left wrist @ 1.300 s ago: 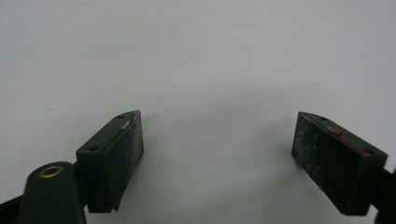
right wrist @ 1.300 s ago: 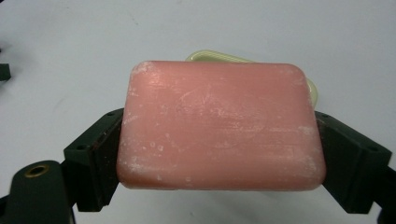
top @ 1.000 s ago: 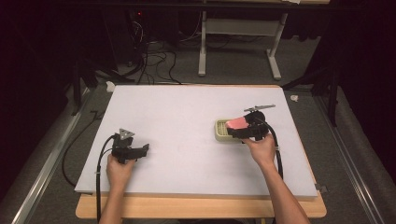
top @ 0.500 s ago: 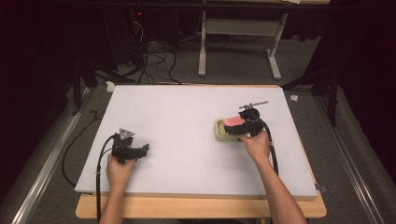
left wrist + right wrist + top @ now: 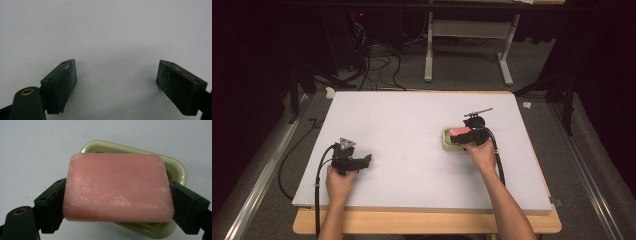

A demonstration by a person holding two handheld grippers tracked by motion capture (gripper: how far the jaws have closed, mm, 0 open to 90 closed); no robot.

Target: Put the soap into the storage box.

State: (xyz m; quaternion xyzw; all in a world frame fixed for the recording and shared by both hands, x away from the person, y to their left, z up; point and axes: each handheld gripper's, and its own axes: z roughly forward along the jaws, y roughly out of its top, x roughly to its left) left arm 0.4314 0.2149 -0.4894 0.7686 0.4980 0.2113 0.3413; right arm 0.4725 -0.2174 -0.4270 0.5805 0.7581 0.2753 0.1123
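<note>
In the high view, the right gripper (image 5: 460, 136) is hanging over a pale green soap dish (image 5: 447, 142) on the right half of the white surface (image 5: 412, 125), carrying a pink bar of soap (image 5: 458, 131), while the left gripper (image 5: 364, 161) is resting low on the near left part, well apart from the dish. Setting the bar down well probably means keeping it level, centring it over the dish's hollow and lowering slowly before easing the grip, since a tilted bar could catch the rim and slide the dish. In the left gripper view, the left gripper (image 5: 117, 80) is standing wide open with nothing between its jaws, just bare surface beneath. In the right gripper view, the right gripper (image 5: 117, 202) is clamping the soap (image 5: 117, 187) by its two short ends, and the bar is sitting right above the dish (image 5: 178, 170); whether it is touching the dish is hard to tell.
</note>
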